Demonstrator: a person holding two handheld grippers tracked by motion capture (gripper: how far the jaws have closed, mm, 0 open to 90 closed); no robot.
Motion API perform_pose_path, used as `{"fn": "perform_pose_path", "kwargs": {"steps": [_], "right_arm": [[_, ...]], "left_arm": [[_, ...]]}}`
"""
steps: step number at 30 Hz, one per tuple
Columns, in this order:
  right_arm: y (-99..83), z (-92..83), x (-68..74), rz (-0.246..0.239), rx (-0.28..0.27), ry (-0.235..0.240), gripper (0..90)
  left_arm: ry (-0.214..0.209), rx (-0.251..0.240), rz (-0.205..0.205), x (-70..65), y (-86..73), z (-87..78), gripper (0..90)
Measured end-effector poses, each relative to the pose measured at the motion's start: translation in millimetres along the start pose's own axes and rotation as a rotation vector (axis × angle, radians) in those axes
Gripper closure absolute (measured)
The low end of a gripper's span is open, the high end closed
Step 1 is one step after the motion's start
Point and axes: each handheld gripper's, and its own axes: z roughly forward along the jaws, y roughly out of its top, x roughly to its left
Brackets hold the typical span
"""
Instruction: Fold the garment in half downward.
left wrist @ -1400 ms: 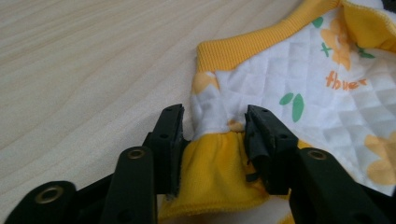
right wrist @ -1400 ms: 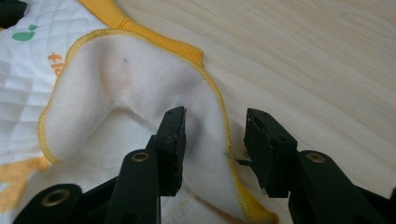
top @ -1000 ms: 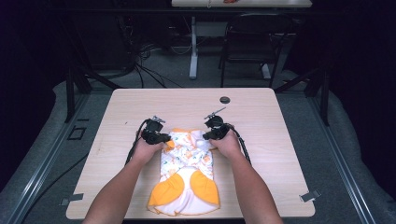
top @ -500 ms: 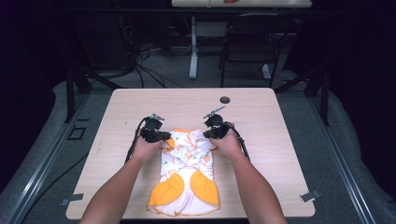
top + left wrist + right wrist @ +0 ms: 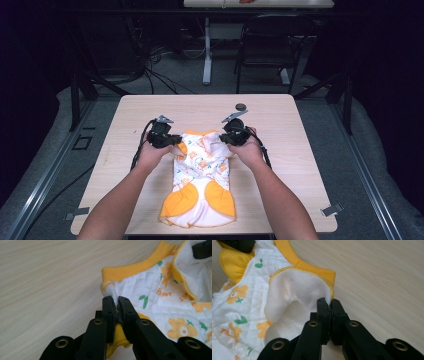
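Quilted floral garment (image 5: pixel 200 170), ribbed yellow trim

Bright, even light on the table (image 5: pixel 300 130), dark surroundings, soft focus.

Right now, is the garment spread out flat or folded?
Mostly spread flat: the garment lies lengthwise on the table, orange patches up. Only its far corners are pinched, by the left tongs and right tongs.
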Motion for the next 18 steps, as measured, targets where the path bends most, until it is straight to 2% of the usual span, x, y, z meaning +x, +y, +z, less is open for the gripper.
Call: {"fn": "perform_pose_path", "kwargs": {"steps": [6, 18], "right_arm": [[13.5, -17.5, 3.2, -0.056, -0.022, -0.027, 87.6], [45.1, -48.0, 5.0, -0.116, -0.084, -0.09, 87.7]], "left_arm": [[0.015, -0.041, 0.03, -2.2, 15.6, -16.7, 84.6], [0.048, -0.119, 0.071, -6.4, 42.1, -44.2, 84.6]]}}
